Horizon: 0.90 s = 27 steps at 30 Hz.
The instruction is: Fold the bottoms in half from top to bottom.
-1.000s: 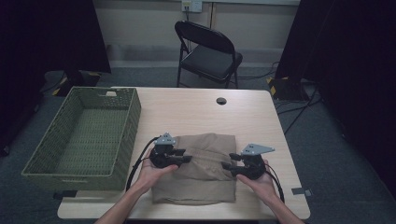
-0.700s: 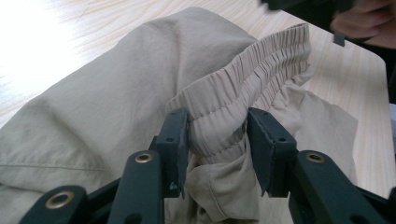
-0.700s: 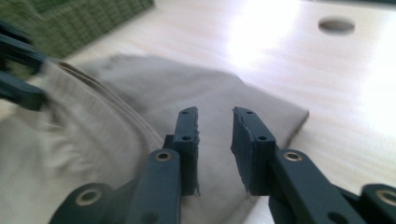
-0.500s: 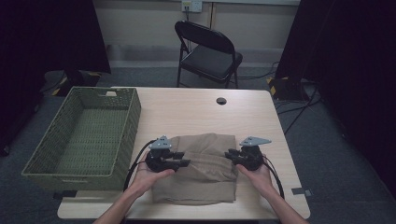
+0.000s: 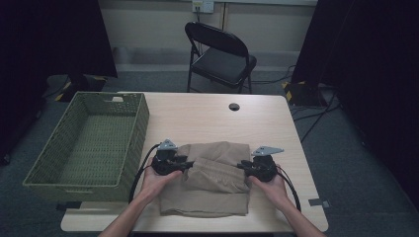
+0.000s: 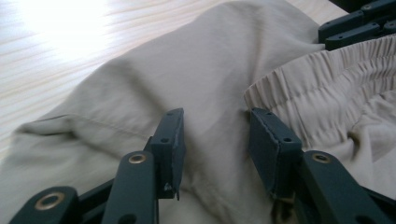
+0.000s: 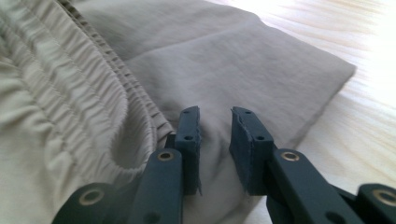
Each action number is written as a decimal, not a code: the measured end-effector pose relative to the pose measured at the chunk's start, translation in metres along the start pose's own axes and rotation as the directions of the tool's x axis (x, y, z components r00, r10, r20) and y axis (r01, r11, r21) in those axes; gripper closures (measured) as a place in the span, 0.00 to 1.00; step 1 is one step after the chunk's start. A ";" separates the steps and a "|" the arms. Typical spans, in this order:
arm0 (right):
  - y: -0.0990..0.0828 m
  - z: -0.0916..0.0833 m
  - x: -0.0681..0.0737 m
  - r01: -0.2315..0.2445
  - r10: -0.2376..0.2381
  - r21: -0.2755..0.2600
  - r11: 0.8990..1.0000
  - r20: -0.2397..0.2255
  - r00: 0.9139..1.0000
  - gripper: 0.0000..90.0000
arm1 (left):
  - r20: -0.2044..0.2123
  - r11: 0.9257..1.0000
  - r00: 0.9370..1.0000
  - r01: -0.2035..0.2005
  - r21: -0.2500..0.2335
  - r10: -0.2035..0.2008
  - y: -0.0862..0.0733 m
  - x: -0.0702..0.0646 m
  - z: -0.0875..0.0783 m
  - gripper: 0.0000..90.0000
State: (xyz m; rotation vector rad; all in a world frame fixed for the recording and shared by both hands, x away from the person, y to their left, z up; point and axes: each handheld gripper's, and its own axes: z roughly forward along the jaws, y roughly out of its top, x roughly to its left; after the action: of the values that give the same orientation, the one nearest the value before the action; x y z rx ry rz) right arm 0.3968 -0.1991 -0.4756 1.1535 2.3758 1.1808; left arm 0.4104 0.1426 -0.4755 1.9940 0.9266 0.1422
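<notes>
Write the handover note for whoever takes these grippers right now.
Left gripper: jaws apart, resting on the tan shorts at their left side; nothing pinched.
Right gripper: jaws have just been closing, a small gap remains, over the cloth at the shorts' right side; no firm grip seen.
Shorts lie folded on the table; basket stands left.
Likely left: grip both sides, lift into basket.

The tan shorts (image 5: 212,180) are thin matt woven cloth with a gathered, ribbed elastic waistband (image 6: 327,88). The counter (image 5: 207,118) is pale, smooth wood-grain laminate with a sheen. The green basket (image 5: 89,143) looks rough and woven. Both grippers have matt black plastic.
</notes>
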 end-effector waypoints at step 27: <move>-0.006 -0.005 0.072 0.169 -0.165 -0.006 0.986 -0.262 0.951 0.74 | 0.036 0.987 0.994 -0.109 0.121 0.105 -0.010 -0.016 0.020 0.57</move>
State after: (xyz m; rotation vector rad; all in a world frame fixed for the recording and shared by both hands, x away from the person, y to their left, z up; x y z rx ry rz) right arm 0.3442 -0.1505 -0.4688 0.8225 2.6198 1.3276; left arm 0.4021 0.1217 -0.4912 2.1557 0.8268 0.1181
